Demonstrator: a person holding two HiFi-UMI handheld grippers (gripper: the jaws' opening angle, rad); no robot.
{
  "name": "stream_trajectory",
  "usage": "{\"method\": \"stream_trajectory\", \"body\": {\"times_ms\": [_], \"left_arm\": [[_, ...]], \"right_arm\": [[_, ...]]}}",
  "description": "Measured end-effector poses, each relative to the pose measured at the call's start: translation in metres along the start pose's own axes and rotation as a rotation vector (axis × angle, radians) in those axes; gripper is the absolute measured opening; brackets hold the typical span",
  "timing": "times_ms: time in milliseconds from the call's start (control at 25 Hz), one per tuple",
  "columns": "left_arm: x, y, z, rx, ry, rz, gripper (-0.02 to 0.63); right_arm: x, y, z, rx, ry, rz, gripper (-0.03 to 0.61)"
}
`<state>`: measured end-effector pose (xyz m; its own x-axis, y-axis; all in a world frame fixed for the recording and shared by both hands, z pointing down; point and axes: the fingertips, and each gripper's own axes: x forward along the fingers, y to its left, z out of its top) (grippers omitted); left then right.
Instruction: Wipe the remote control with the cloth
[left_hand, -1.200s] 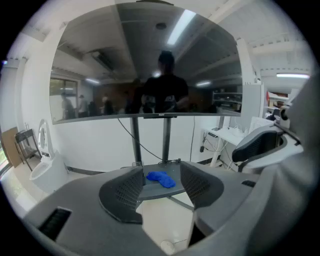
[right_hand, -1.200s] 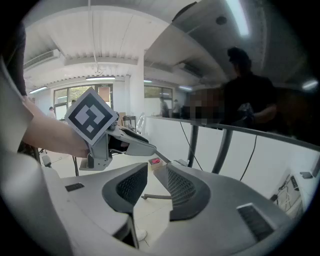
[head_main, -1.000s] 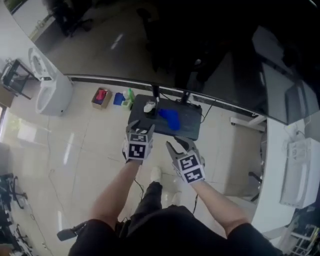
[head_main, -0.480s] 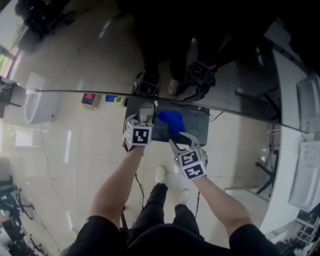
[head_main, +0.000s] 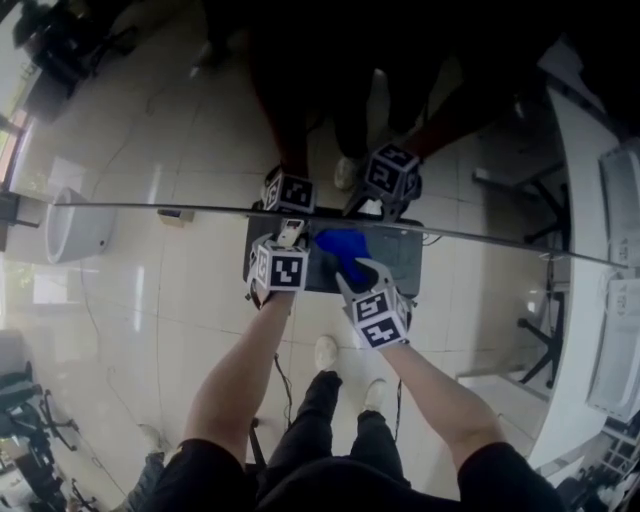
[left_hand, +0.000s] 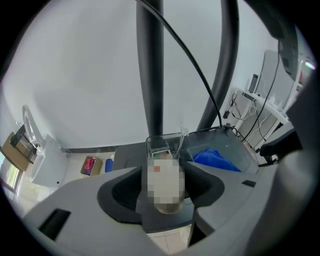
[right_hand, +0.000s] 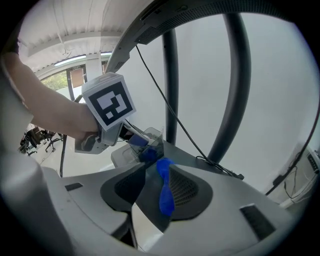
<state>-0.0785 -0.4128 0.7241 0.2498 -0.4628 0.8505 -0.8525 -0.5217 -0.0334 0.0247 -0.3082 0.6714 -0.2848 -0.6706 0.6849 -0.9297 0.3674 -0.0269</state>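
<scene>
No wiping done yet. Straddles remote (left_hand: 164, 192) near table's (head_main: 400, 262) left edge with left gripper (left_hand: 165, 169), jaws wide. Frames cloth (right_hand: 166, 195) between right gripper (right_hand: 158, 172) jaws, just opened wider, not gripping.

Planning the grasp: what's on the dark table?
A blue cloth, a whitish remote and a clear box just beyond it. Anything under the cloth is covered.

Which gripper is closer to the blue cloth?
Right. The right gripper has the blue cloth between its jaws, which have just been opening; the left gripper sits beside it, at the remote.
</scene>
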Motion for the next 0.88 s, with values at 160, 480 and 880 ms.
{"method": "stream_trajectory", "body": {"times_ms": [160, 480, 880], "left_arm": [[-0.003, -0.009, 0.003, 0.017, -0.015, -0.015, 0.213], [-0.027, -0.008, 0.004, 0.050, -0.108, -0.009, 0.209], [-0.080, -0.014, 0.009, 0.124, -0.292, 0.012, 0.209]], "right_arm": [[0.022, -0.014, -0.010, -0.020, 0.045, -0.020, 0.149], [0.070, -0.031, -0.035, -0.080, 0.174, -0.055, 0.179], [0.110, -0.042, -0.064, -0.115, 0.321, -0.070, 0.190]]}}
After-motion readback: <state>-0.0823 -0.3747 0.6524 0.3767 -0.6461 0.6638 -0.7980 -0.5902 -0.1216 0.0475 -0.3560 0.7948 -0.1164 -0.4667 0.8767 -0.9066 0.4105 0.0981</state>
